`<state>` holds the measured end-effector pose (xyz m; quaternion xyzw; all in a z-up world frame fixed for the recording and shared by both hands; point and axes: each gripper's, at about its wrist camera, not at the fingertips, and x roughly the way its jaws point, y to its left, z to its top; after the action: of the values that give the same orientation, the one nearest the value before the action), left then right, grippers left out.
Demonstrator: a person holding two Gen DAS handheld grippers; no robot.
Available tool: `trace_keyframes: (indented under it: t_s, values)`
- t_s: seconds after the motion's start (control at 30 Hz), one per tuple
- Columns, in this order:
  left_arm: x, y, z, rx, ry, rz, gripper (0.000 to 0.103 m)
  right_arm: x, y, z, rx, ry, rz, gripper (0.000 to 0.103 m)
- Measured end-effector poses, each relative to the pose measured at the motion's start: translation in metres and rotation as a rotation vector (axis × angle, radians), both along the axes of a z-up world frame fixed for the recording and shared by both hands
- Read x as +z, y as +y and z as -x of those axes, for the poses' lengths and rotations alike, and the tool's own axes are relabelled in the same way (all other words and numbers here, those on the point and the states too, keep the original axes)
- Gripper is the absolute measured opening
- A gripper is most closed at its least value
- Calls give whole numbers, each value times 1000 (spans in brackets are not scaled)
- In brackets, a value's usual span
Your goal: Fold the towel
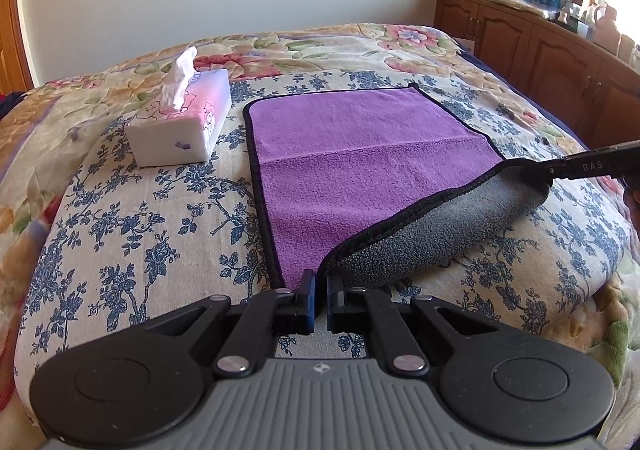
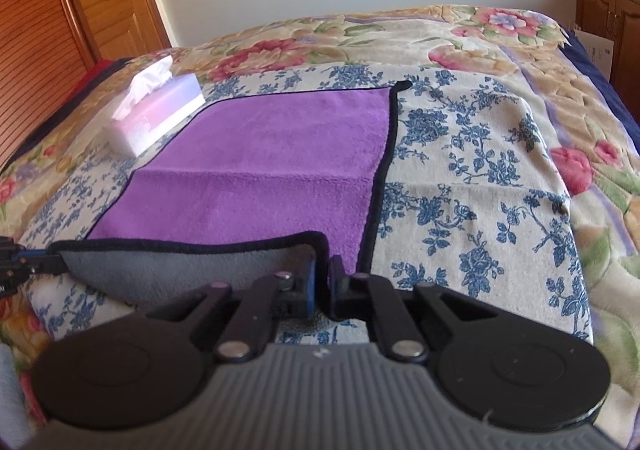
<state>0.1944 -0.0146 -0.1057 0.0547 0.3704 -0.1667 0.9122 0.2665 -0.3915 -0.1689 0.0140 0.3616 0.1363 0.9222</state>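
**Operator:** Holding both near corners of the towel [image 1: 360, 154] now. My left gripper [image 1: 319, 292] has its blue pads [image 1: 308, 290] pressed together on the near-left corner, and my right gripper [image 2: 321, 280] is pinched on the near-right corner. The near hem is turned up, grey underside showing, while the purple rest lies flat on the blue-flowered cloth [image 1: 140, 234] over the bed.

**Observer:** What worries you?

**Operator:** The grip, mostly. Each pinch sits right at the black binding, so I judge a quick pull could slip a corner out and the hem would flop back crooked.

**Observer:** And the far end?

**Operator:** Nothing pins it. If I drag forward rather than lift, the whole towel may slide along the cloth instead of folding, and the far edge could bunch.

**Observer:** The tissue box [image 1: 182, 122]?

**Operator:** It stands just beside the towel's far-left edge. A wide swing of my left hand might clip it. Uneven travel between the hands would also skew the fold, leaving the black borders mismatched.
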Motion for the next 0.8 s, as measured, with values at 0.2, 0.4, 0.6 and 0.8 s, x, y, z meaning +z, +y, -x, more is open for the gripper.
trace_keyframes:
  t_s: [0.2, 0.4, 0.6, 0.8]
  values:
    - [5, -1, 2, 2, -9, 16, 6, 4, -1, 1, -1, -22, 2, 8]
    - [13, -1, 1, 13, -15, 24, 6, 8, -1, 4, 0, -53, -2, 8]
    - [22, -2, -2, 18, -30, 43, 6, 13, 0, 5, 3, -81, -6, 8]
    - [28, -5, -6, 12, -49, 51, 6, 18, 0, 5, -2, -108, -10, 8]
